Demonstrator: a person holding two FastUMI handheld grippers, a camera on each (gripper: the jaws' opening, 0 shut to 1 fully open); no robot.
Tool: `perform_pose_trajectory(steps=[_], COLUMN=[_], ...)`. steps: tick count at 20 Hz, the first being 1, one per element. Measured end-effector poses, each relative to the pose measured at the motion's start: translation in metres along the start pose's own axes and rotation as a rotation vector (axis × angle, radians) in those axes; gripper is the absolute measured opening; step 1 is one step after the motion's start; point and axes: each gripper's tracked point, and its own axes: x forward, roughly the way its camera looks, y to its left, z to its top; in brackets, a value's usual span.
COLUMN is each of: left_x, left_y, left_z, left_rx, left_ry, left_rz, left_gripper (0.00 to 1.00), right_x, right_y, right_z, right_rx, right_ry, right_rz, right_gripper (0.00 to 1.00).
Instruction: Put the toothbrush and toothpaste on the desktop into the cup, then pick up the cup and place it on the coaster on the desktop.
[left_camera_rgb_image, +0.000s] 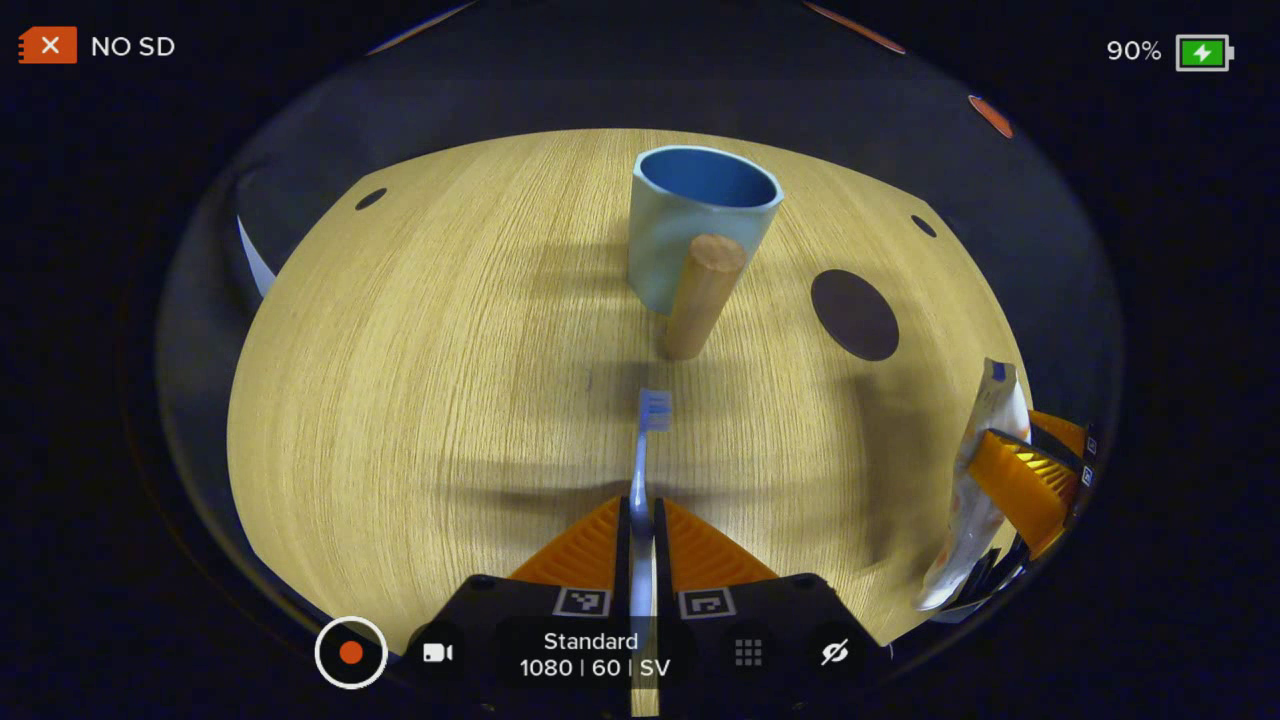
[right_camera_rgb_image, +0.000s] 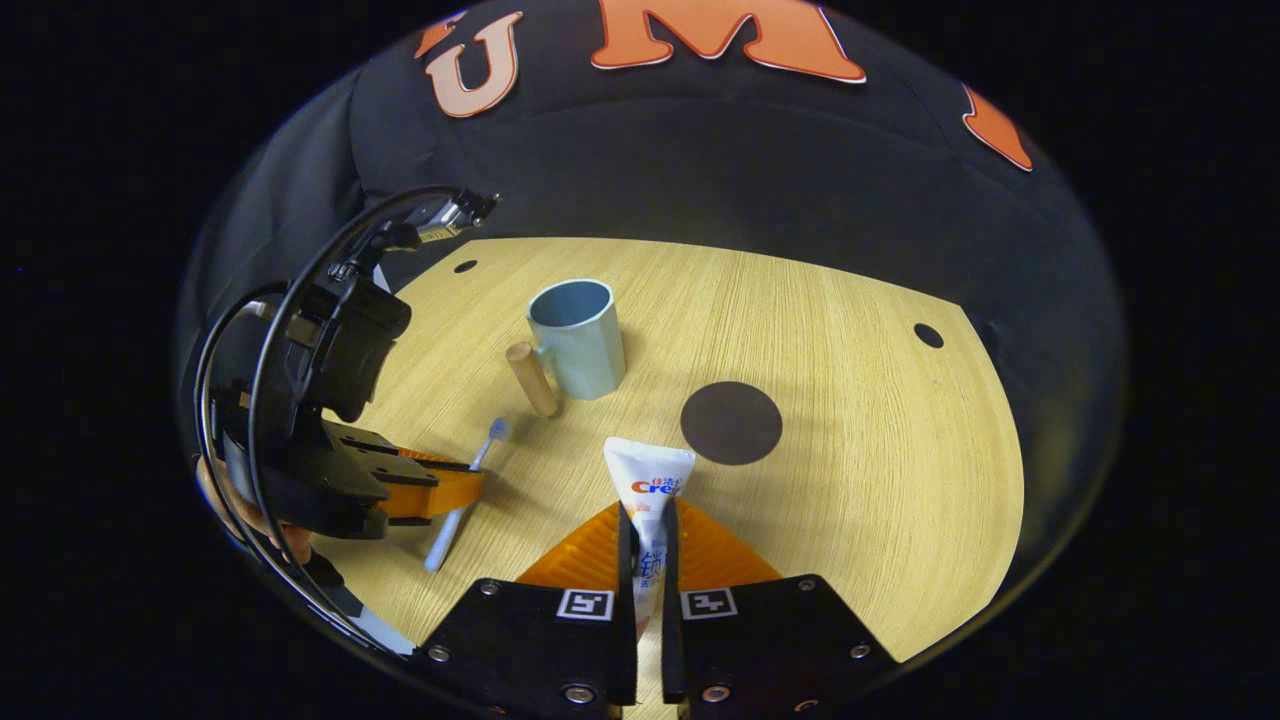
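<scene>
Left gripper view: your left claw (left_camera_rgb_image: 641, 520) was clenched on the toothbrush (left_camera_rgb_image: 645, 450), whose bristled head pointed ahead of the fingers above the bench (left_camera_rgb_image: 400, 380). Straight ahead stood the cup (left_camera_rgb_image: 700, 225), its wooden handle (left_camera_rgb_image: 703, 295) turned toward the claw; the coaster (left_camera_rgb_image: 854, 314) lay ahead and to the right.

Right gripper view: your right claw (right_camera_rgb_image: 648, 530) was clenched on the toothpaste (right_camera_rgb_image: 648, 475), crimped end foremost. The coaster lay just ahead, slightly right; the cup stood farther ahead to the left. The left claw held the toothbrush at far left.
</scene>
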Motion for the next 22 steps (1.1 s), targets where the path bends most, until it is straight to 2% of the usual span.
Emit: perform_pose_trajectory(steps=[3,4,5,6,7,8,9,12,13,14,17,18,20,22], left_x=[0.008,-0.07,-0.097,-0.055,-0.047,0.011,-0.022,0.005,0.014,0.024,0.033,0.028,0.021,0.029], left_y=[-0.01,-0.028,-0.017,-0.021,-0.023,-0.011,-0.007,0.017,0.027,0.035,0.052,0.058,0.068,0.069], left_z=[0.06,0.046,0.023,0.049,0.053,0.052,0.052,0.054,0.053,0.047,0.05,0.055,0.057,0.051], left_rx=[0.041,0.05,0.057,0.066,0.071,0.057,0.045,0.03,0.031,0.025,0.045,0.053,0.059,0.059], left_ry=[-0.072,-0.106,-0.139,-0.167,-0.155,-0.152,-0.12,-0.071,-0.056,-0.039,-0.03,-0.045,-0.047,-0.014], left_rz=[-0.024,-0.029,-0.028,-0.024,-0.026,-0.019,-0.013,0.005,0.012,0.014,0.033,0.048,0.073,0.066], left_gripper=[0.1,0.1,0.1,0.03,0.03,0.03,0.03,0.03,0.06,0.17,0.35,0.46,0.54,0.53], right_x=[0.022,0.028,0.033,0.039,0.043,0.045,0.039,0.037,0.037,0.038,0.037,0.037,0.038,0.039], right_y=[0.004,0.003,0.003,0.002,0.003,0.004,0.003,0.002,0.003,0.003,0.003,0.002,0.003,0.003], right_z=[0.004,0.005,0.007,0.009,0.009,0.009,0.01,0.01,0.01,0.011,0.01,0.01,0.009,0.008], right_rx=[-0.031,-0.045,-0.051,-0.056,-0.061,-0.058,-0.057,-0.052,-0.051,-0.047,-0.045,-0.046,-0.045,-0.045], right_ry=[-0.045,-0.059,-0.082,-0.103,-0.099,-0.097,-0.092,-0.094,-0.093,-0.093,-0.086,-0.084,-0.076,-0.068], right_rz=[-0.016,-0.024,-0.029,-0.029,-0.028,-0.026,-0.023,-0.028,-0.027,-0.027,-0.025,-0.027,-0.024,-0.014], right_gripper=[0.1,0.1,0.1,0.1,0.1,0.1,0.1,0.1,0.1,0.1,0.1,0.1,0.1,0.1])
